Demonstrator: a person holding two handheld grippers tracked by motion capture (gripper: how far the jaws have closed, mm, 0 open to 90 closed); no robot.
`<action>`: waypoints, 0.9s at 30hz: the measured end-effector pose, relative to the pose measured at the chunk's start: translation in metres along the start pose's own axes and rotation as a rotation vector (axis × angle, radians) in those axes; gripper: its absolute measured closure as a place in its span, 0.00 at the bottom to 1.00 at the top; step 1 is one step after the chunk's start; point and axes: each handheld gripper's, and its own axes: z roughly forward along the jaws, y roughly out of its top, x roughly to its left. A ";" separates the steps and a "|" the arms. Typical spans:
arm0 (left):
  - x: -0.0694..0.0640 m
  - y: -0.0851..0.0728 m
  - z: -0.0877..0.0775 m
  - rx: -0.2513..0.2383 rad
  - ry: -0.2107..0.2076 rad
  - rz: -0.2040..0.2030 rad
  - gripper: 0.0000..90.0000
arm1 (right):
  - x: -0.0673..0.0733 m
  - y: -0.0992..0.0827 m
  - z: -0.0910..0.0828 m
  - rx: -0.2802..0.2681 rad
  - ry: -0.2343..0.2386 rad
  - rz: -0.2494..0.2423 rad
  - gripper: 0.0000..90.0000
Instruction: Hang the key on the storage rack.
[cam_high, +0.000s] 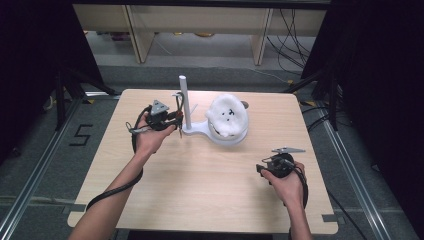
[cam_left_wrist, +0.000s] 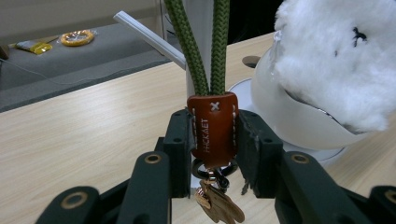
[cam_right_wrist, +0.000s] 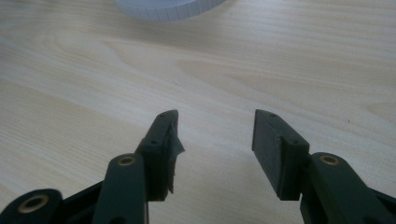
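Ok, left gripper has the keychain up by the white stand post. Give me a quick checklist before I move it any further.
1. Grip: left gripper jaws are closed on the brown leather tab of the keychain. Ok.
2. Green cord: runs straight up from the tab, in front of the white post; whether it is hooked on anything is out of frame. Cannot tell.
3. Keys: hang free under the tab. Ok.
4. White plush toy: sits on the stand's dish beside the post, close to the left gripper. Cannot tell if it is clear.
5. Right gripper: open, holding nothing, over bare table. Ok.
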 end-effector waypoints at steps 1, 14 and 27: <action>0.000 0.000 0.001 -0.001 0.001 0.000 0.73 | 0.000 0.000 0.000 0.000 0.001 0.002 0.57; -0.001 -0.003 -0.003 0.013 0.013 0.024 0.69 | 0.001 0.000 0.001 -0.008 0.033 0.011 0.57; 0.001 -0.003 -0.021 0.014 0.015 0.043 0.60 | 0.002 0.000 0.000 -0.002 0.022 0.012 0.57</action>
